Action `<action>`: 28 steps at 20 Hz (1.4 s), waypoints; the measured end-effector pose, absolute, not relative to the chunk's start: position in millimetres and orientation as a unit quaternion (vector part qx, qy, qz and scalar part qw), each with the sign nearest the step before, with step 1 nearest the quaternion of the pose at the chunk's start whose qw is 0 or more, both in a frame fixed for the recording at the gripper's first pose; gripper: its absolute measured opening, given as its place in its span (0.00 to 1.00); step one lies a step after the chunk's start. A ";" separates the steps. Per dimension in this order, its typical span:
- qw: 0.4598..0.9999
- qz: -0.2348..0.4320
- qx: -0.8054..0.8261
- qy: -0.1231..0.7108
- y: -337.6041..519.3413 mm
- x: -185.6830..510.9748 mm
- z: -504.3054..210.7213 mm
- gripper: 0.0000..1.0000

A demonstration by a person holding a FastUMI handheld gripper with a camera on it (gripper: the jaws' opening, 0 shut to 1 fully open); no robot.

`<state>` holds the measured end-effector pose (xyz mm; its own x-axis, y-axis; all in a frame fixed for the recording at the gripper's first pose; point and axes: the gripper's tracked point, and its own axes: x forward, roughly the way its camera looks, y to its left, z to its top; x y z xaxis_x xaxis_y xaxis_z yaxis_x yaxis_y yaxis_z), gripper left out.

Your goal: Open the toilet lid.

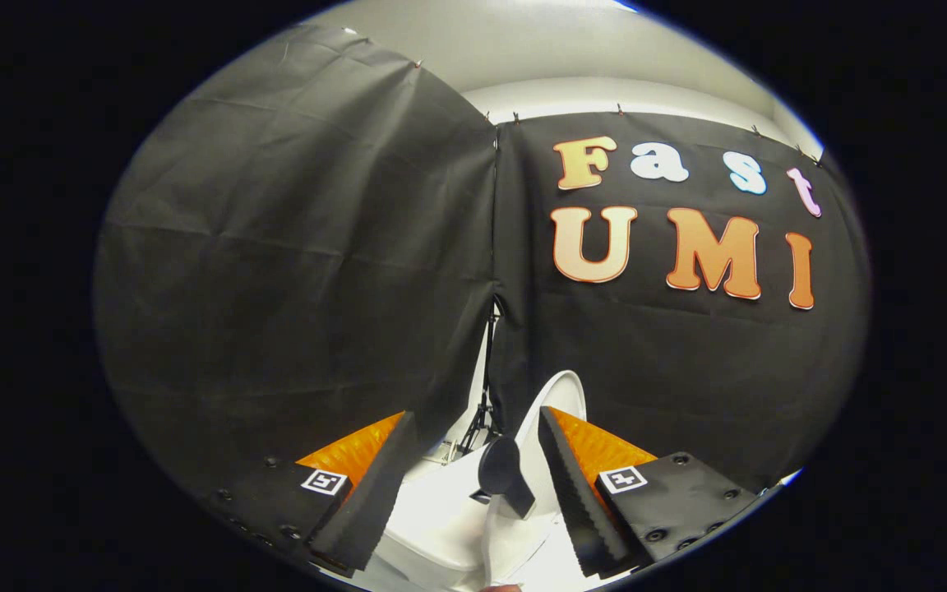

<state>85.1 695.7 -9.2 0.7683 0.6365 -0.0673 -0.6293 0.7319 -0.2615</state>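
Note:
The white toilet (441, 518) lies low between my two fingers and just ahead of them. Its white lid (565, 393) is raised and stands nearly upright, its rounded top rising beside the tip of the right finger. A dark paddle-shaped piece (505, 473) sticks out from the lid's near side, in the gap between the fingers. My gripper (478, 418) is open, with the lid and the dark piece inside the gap. The right finger (572, 485) is close against the lid; whether it touches is hard to tell. The left finger (375, 485) is apart from it.
Black cloth walls (293, 263) close in the booth right behind the toilet. At the corner seam the cloth parts, and a thin black stand (486, 395) shows in the gap. A pale wall and ceiling (572, 57) rise above the cloth.

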 end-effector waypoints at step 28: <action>0.986 0.139 -0.082 -0.049 187.5 136.6 81.3 0.96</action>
